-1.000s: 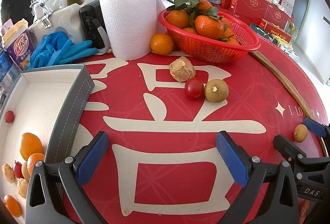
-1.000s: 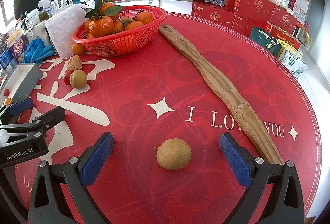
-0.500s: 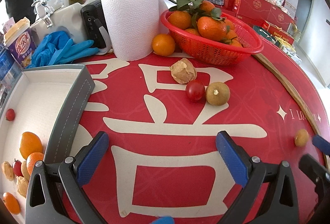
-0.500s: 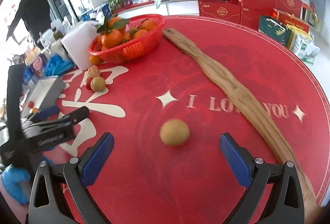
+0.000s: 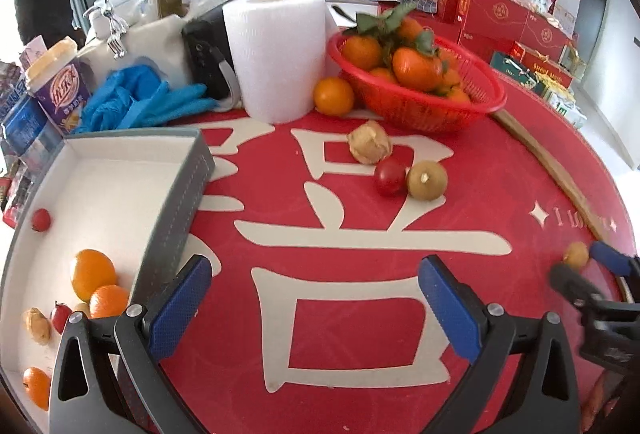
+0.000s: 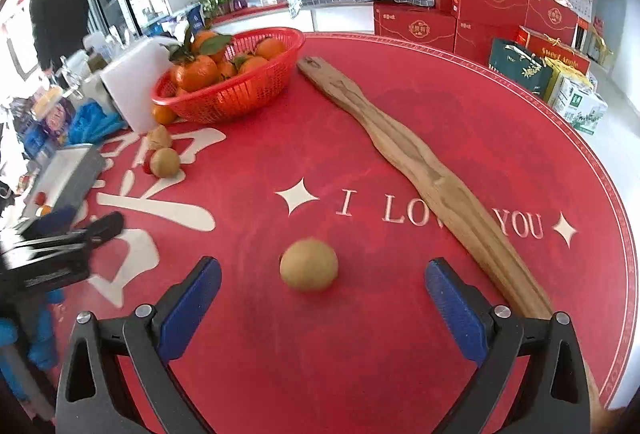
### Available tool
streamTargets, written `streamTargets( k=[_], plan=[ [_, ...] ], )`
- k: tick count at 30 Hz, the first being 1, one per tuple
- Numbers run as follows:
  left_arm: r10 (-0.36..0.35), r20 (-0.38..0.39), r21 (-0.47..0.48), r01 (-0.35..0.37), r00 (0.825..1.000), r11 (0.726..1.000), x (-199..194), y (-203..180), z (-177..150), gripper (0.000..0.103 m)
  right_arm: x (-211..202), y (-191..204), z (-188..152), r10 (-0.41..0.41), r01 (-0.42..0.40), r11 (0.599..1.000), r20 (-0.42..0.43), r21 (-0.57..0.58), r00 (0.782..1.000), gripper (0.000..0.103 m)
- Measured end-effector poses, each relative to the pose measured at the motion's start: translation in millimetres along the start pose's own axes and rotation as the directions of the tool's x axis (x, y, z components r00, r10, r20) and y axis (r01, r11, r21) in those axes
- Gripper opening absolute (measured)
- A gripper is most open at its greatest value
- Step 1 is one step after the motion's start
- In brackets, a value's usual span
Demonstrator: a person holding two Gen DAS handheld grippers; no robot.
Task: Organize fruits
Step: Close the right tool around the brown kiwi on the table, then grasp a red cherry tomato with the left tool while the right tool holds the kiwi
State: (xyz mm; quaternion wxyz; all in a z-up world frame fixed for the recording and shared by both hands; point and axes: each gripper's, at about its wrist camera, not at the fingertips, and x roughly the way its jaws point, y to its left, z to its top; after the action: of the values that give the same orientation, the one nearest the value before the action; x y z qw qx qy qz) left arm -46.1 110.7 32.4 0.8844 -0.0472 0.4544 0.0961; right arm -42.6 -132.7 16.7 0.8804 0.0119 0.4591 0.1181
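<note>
Round table under a red cloth (image 6: pixel 400 122) with big cream characters, gift boxes stacked behind its far edge, clutter along the left edge. Your right gripper (image 6: pixel 322 298) has its blue pads spread wide, nothing between them touching. The brown round fruit (image 6: pixel 309 264) sits on the cloth straight ahead of those pads, centred in the gap and just beyond the tips. It's round, so no long axis to line up with. From the left wrist view the same fruit (image 5: pixel 576 255) shows tiny at the right edge of the table, just beside the right tool's tips. So the right hand is clearly the nearer one; the left is well apart from it.

Your left gripper (image 5: pixel 314 298) is also spread open and holds nothing, hovering over the cloth just beside the tray's right wall. The grey tray (image 5: pixel 180 202) at the left edge already holds oranges, small red fruits and a couple of pale wrinkled ones, bunched near its front.

Loose on the cloth near the middle: a pale wrinkled fruit (image 5: pixel 369 143), a red cherry tomato (image 5: pixel 389 176) touching a second brown fruit (image 5: pixel 426 180). One orange (image 5: pixel 333 96) sits between the paper towel roll (image 5: pixel 276 54) and the red basket (image 5: pixel 416 102) of oranges.

Likely step: go forward and down with the right, close on the brown fruit, carry it left to the tray. Watch the long wooden board (image 6: pixel 420 170) lying just right of the right pad; the round fruit may roll if nudged.
</note>
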Motion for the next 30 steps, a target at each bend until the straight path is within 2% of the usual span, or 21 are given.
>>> streamTargets(
  k=[1, 3, 4, 5, 7, 9, 13, 16, 17, 18, 23, 25, 26, 27, 28, 29, 30],
  plan=[
    [0.002, 0.005, 0.001, -0.002, 1.000, 1.000, -1, 0, 1, 0.103, 0, 2, 0, -0.018, 0.018, 1.000, 0.004, -0.008, 1.000, 0.095],
    [0.006, 0.018, 0.016, -0.006, 1.000, 1.000, -1, -5, 6, 0.103, -1, 7, 0, -0.073, 0.074, 0.997, 0.020, -0.036, 0.997, 0.070],
    [0.006, 0.017, 0.021, -0.007, 1.000, 1.000, 1, -7, 7, 0.103, -3, 7, -1, -0.083, 0.084, 0.996, 0.030, -0.041, 0.996, 0.045],
    [0.004, 0.012, 0.025, -0.004, 1.000, 1.000, 4, -9, 9, 0.103, -4, 5, -1, -0.079, 0.080, 0.996, 0.036, -0.038, 0.996, 0.031],
    [0.005, 0.001, 0.028, -0.005, 1.000, 1.000, 12, -12, 14, 0.101, -7, -3, -2, -0.038, 0.038, 0.999, 0.043, 0.000, 0.998, 0.031],
    [0.019, -0.005, 0.028, -0.019, 1.000, 0.999, 21, -16, 18, 0.095, -10, -12, -4, 0.002, -0.004, 0.999, 0.047, 0.034, 0.999, 0.031],
    [0.028, -0.032, 0.021, -0.027, 0.999, 0.999, 37, -19, 25, 0.093, -10, -12, -5, -0.010, 0.008, 1.000, 0.048, 0.025, 0.999, 0.031],
    [0.011, -0.022, 0.019, -0.011, 1.000, 1.000, 42, -23, 28, 0.093, -9, -9, -5, -0.022, 0.022, 1.000, 0.046, 0.011, 0.999, 0.031],
    [0.001, -0.016, 0.018, -0.001, 1.000, 1.000, 45, -25, 29, 0.095, -10, -11, -5, -0.020, 0.019, 1.000, 0.047, 0.013, 0.999, 0.031],
    [-0.007, -0.013, 0.007, 0.008, 1.000, 1.000, 47, -25, 29, 0.103, -9, -10, -5, -0.018, 0.017, 1.000, 0.047, 0.015, 0.999, 0.031],
    [0.000, -0.033, -0.020, 0.000, 0.999, 1.000, 52, -23, 32, 0.103, -10, -9, -5, -0.021, 0.021, 1.000, 0.046, 0.011, 0.999, 0.031],
    [-0.011, -0.021, -0.006, 0.011, 1.000, 1.000, 50, -25, 32, 0.095, -10, -9, -4, -0.020, 0.020, 1.000, 0.046, 0.011, 0.999, 0.031],
    [-0.018, -0.012, 0.005, 0.018, 1.000, 1.000, 49, -28, 33, 0.081, -10, -9, -5, -0.019, 0.019, 1.000, 0.046, 0.012, 0.999, 0.031],
    [-0.027, 0.000, 0.020, 0.027, 1.000, 0.999, 45, -32, 34, 0.057, -10, -9, -5, -0.019, 0.019, 1.000, 0.046, 0.012, 0.999, 0.031],
    [-0.036, 0.004, 0.033, 0.036, 0.999, 0.999, 42, -34, 34, 0.045, -10, -8, -4, -0.019, 0.019, 1.000, 0.046, 0.012, 0.999, 0.031],
    [-0.041, 0.001, 0.045, 0.041, 0.999, 0.998, 39, -36, 33, 0.022, -10, -8, -5, -0.019, 0.018, 1.000, 0.046, 0.012, 0.999, 0.031],
    [-0.047, -0.004, 0.051, 0.047, 0.999, 0.998, 38, -36, 32, 0.021, -10, -8, -4, -0.020, 0.019, 1.000, 0.046, 0.011, 0.999, 0.031]
  ],
)
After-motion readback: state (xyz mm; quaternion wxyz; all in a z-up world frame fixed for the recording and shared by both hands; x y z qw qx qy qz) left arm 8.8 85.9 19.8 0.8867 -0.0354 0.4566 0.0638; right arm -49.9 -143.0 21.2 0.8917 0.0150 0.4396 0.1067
